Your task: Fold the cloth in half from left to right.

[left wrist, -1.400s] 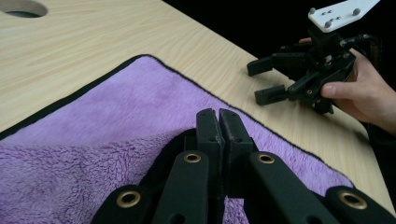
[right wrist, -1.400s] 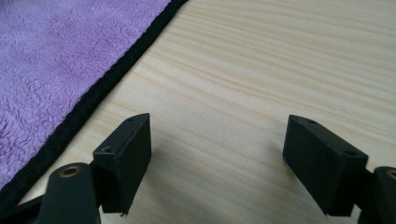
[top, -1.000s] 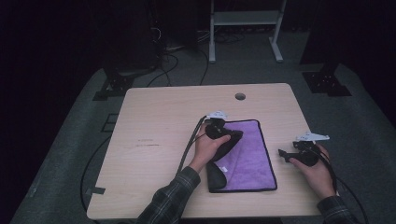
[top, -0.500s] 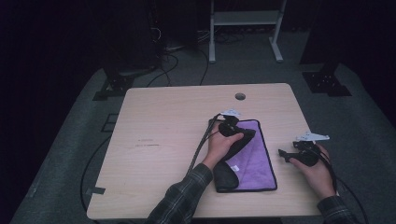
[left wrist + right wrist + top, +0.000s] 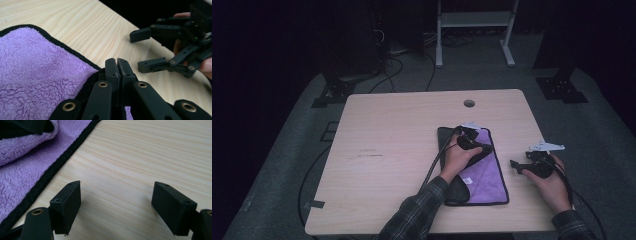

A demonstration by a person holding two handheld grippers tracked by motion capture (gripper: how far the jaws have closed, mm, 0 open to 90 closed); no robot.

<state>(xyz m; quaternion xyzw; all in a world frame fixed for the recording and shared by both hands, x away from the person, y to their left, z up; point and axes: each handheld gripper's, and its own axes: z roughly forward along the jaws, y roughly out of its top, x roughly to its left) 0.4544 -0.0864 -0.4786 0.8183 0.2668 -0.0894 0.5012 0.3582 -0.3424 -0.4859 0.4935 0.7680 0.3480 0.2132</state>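
Towel: purple fleece towel (image 5: 484, 172) with a black hem, lying flat on the right part of the wooden table (image 5: 402, 150); its long axis runs from the person's side toward the far edge.
Fold state: the left side seems turned over, showing a dark underside; I judge that a folding is in progress.
Left gripper: left gripper (image 5: 117, 65) is over the upper middle of the towel, jaws pressed together. Black hem cloth lies under its base, but whether it is pinched I cannot tell.
Right gripper: right gripper (image 5: 116, 205) rests on bare wood, jaws wide apart, holding nothing.
Key relation: the towel's right long hem (image 5: 51, 173) lies just beside the right gripper, on its left, and runs parallel to it.
Nearer hand: the left one, already above the cloth.
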